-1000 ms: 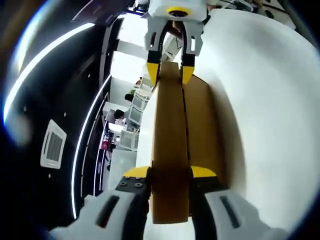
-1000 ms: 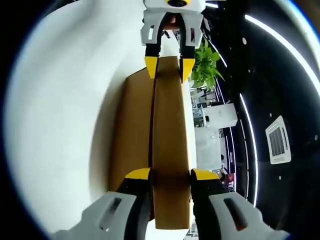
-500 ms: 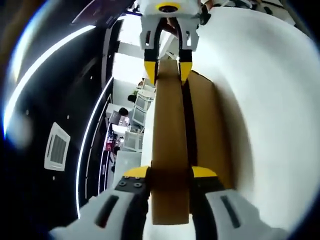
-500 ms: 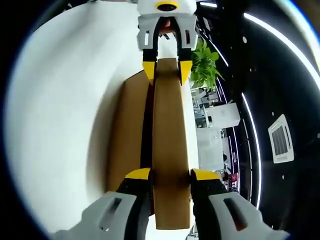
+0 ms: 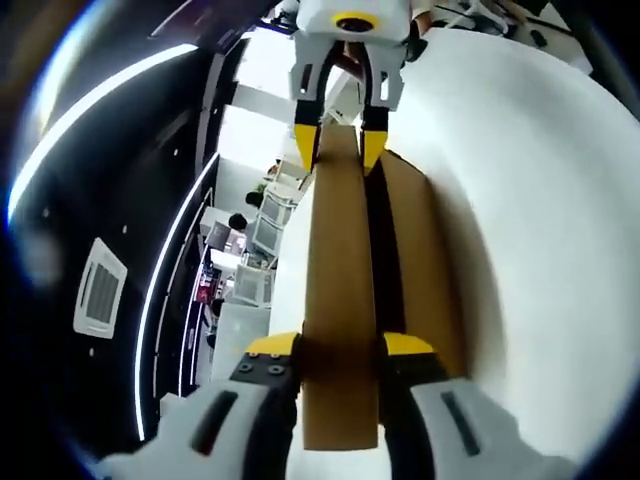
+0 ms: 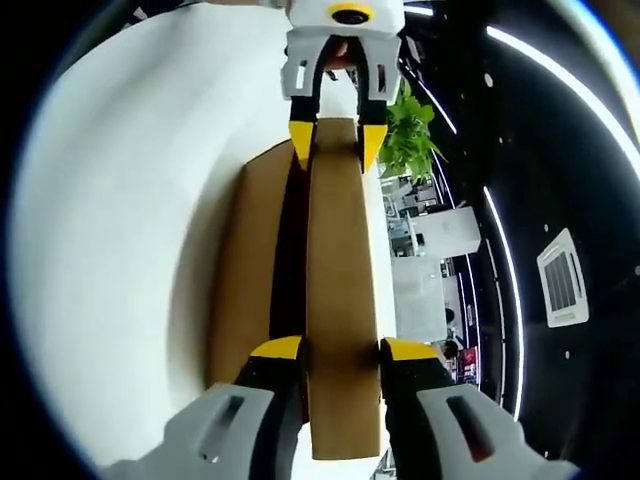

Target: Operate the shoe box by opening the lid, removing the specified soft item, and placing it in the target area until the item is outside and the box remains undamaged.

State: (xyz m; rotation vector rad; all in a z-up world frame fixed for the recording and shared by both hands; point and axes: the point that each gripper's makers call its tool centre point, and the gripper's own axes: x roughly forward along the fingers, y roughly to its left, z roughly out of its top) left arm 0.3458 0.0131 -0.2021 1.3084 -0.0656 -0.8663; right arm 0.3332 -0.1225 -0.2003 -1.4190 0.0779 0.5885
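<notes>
Both grippers are clamping opposite ends of the flat brown cardboard lid point(image 5: 340, 300) of the shoe box. In the left gripper view, the left gripper point(image 5: 340, 352) is pinching the near end of the lid between its yellow-tipped jaws, while the right gripper point(image 5: 340, 148) is biting the far end. The right gripper view is mirroring this: the right gripper point(image 6: 340, 352) is closed on the near end of the lid point(image 6: 342, 300) and the left gripper point(image 6: 337, 145) is holding the far end.

The lid is sitting apart from the brown cardboard box body point(image 5: 425, 270), with a dark gap showing between them along its length, so the opening step looks to be under way. The box body point(image 6: 245, 270) is resting on the white round worktop point(image 6: 120, 230). Gripping at both ends is probably keeping the lid level, so it comes off without twisting or tearing the cardboard.

The soft item is presumably inside the box; the gap is too dark to show it.
</notes>
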